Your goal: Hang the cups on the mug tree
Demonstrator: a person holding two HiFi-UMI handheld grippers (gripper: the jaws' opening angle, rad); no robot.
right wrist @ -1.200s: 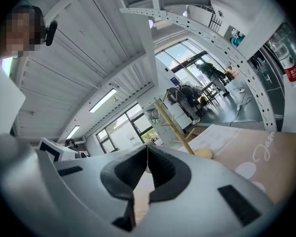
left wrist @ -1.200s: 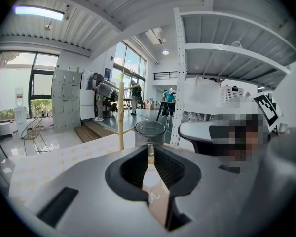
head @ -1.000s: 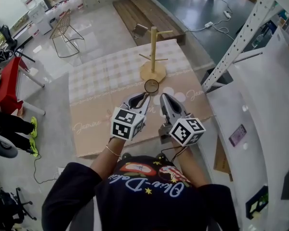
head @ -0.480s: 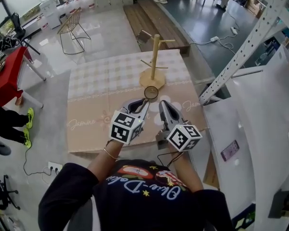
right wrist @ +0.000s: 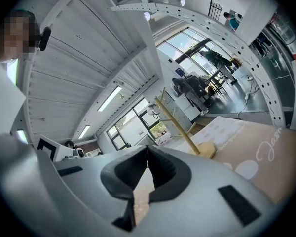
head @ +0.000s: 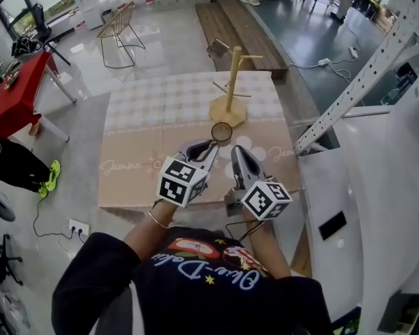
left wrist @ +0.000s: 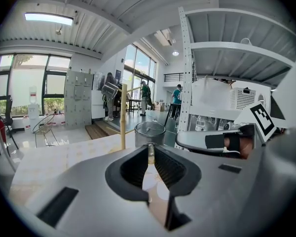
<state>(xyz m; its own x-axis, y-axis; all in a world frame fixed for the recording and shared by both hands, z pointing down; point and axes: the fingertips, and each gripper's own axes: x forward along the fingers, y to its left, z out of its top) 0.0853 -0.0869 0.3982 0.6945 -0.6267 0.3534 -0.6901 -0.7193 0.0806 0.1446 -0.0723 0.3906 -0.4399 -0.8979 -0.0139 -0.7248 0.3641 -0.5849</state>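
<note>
The wooden mug tree (head: pixel 232 82) stands at the far middle of the table, and one grey metal cup (head: pixel 220 47) hangs on its upper left peg. A second metal cup (head: pixel 221 131) stands upright on the mat just in front of the tree's base. My left gripper (head: pixel 211 144) is shut on that cup's thin handle. In the left gripper view the cup (left wrist: pixel 149 132) sits right beyond the left gripper (left wrist: pixel 149 149), with the tree's post (left wrist: pixel 123 115) behind it. My right gripper (head: pixel 236 149) is beside it, shut and holding nothing. The right gripper (right wrist: pixel 147 157) points toward the tree (right wrist: pixel 180 127).
The table (head: pixel 136 180) carries a checked cloth at the back and a beige printed mat in front. White perforated shelving (head: pixel 363 82) rises close on the right. A red table (head: pixel 17 103), a wire chair (head: pixel 122 23) and a wooden bench (head: pixel 230 19) stand on the floor beyond.
Only the head camera has shifted. Both grippers and the held cup keep their places relative to the mug tree.
</note>
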